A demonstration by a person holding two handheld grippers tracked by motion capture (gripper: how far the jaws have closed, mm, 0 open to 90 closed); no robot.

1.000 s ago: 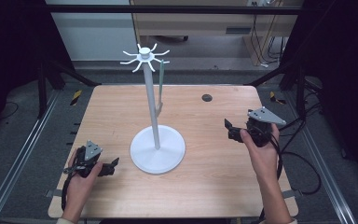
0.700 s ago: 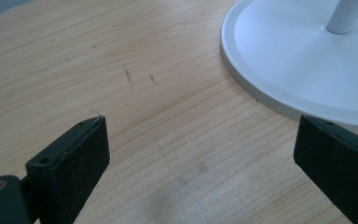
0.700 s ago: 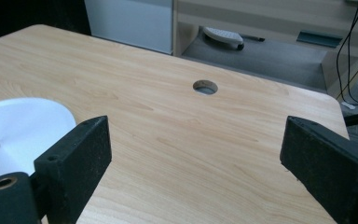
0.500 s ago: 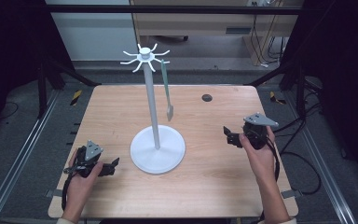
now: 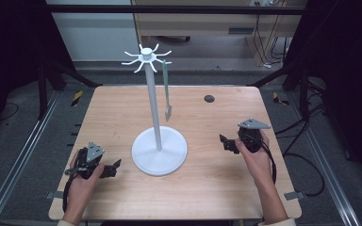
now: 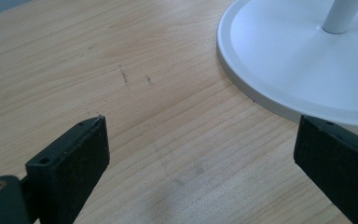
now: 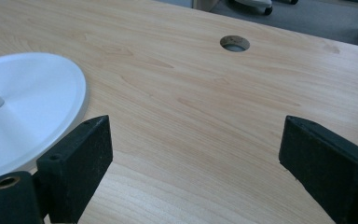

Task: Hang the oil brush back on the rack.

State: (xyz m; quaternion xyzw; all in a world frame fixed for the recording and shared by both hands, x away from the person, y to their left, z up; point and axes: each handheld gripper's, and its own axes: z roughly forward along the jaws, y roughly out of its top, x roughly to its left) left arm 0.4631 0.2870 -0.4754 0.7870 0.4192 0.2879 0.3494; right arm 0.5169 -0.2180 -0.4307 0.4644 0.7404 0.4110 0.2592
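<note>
The wooden tabletop [image 5: 122, 108] is seen from above, with the white stand [image 5: 159, 150] set near its middle as the landmark. The stand's round base rests flat on the wood, and its thin pole rises upright to a crown of curved hooks [image 5: 146, 56]. A pale green spatula [image 5: 167, 94] is hung from a hook on the right of the crown, its blade held clear of the tabletop, just beside the pole and above the far edge of the base. The right gripper [image 5: 229, 144] is held well to the right of the stand, low over the wood, with its jaws spread wide apart and nothing between them. The left gripper [image 5: 113, 168] is held just left of the stand's base, near the front edge, and its jaws are likewise parted wide around bare wood, with the base rim seen close beyond them. A small round cable hole [image 5: 209, 98] is cut in the tabletop behind and right of the stand.
</note>
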